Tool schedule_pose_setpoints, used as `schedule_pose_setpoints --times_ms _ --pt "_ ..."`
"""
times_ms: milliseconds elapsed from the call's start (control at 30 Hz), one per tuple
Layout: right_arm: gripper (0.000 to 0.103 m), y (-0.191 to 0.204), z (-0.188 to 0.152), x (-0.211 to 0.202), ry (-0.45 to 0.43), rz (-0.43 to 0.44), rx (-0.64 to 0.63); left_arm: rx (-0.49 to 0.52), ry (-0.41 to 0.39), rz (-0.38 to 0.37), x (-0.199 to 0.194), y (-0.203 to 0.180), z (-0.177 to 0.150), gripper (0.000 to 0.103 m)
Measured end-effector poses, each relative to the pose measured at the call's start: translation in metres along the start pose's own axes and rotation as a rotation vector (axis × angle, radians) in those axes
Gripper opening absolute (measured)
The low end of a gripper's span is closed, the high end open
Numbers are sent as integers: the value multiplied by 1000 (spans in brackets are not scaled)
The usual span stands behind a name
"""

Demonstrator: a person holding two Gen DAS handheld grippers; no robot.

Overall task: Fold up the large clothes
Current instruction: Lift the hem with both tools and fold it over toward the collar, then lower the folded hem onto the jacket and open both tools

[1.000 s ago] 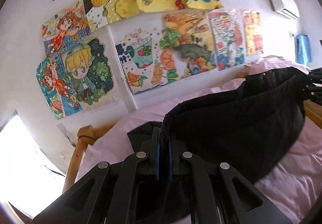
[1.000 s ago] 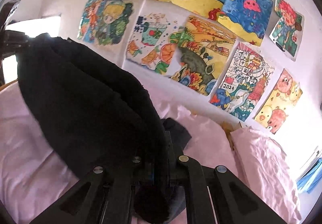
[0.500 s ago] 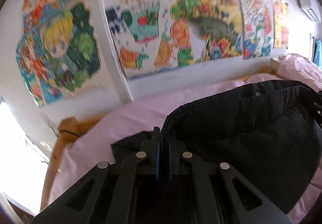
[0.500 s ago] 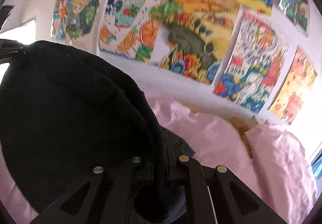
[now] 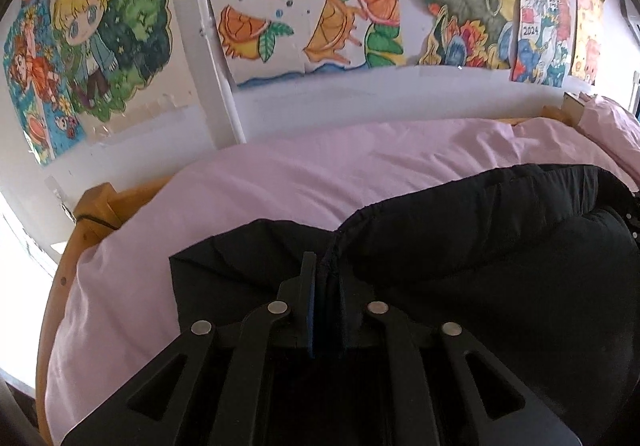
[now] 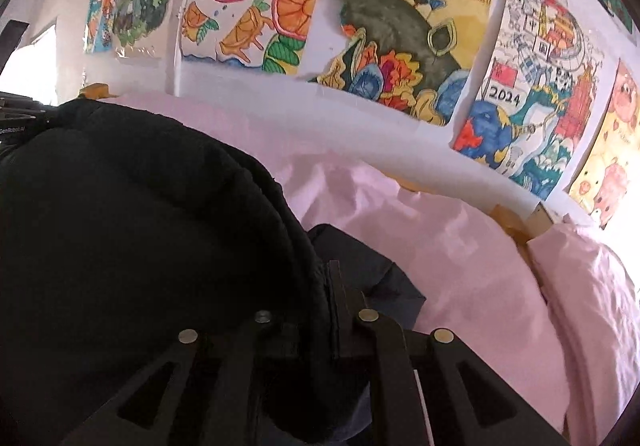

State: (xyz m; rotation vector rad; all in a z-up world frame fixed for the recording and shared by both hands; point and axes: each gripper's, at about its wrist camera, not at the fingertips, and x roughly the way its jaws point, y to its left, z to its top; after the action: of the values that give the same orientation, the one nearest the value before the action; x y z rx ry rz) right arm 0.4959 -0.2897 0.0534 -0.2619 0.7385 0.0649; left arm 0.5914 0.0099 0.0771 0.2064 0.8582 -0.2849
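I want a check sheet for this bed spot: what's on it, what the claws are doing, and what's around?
Surface: pink sheet covering the bed, wrinkled.
Job's things: black garment, bulky, its top edge doubled over onto the layer below.
Clutter: pink pillow at the right end.
Grippers: left claw and right claw each have the garment's edge between the fingers; both claws' jaws are opening.
Cables: nothing seen.
Surroundings: wooden bed frame; colourful drawings taped on the white wall.

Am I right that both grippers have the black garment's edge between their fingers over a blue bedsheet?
Not quite: the bedsheet is pink, not blue, as the left wrist view shows. The rest holds: the left gripper and right gripper each have the black garment's edge between their fingers.
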Motion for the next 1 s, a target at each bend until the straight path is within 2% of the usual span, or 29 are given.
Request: schedule_pose_setpoints --times_ms 67,200,300,400,467,500,567,667,833,1000 --pt "24 -3 -3 5 -4 -11 11 -7 0 -6 3 1 0 11" --pt "29 -7 -6 13 -2 -6 37 -7 -6 -2 5 1 1 13" --pt "40 -11 -9 16 -9 -20 60 -7 -7 9 5 -1 3 16" --pt "52 -24 -12 15 -24 7 126 -19 -28 17 1 -1 2 24" --pt "61 -33 -14 14 -31 39 170 -34 -44 12 -4 1 2 35" --pt "62 -37 -15 14 -32 55 184 -41 -51 11 -6 2 2 38" --pt "62 -40 -17 12 -40 81 203 -50 -65 4 -12 3 3 55" --pt "62 -45 -19 7 -56 113 227 -61 -95 4 -22 7 4 71" --pt "68 -56 -26 -2 -81 158 282 -107 -126 -11 -37 24 -1 73" --pt "68 -79 -34 -11 -89 170 363 -166 -212 -49 -65 54 -29 74"
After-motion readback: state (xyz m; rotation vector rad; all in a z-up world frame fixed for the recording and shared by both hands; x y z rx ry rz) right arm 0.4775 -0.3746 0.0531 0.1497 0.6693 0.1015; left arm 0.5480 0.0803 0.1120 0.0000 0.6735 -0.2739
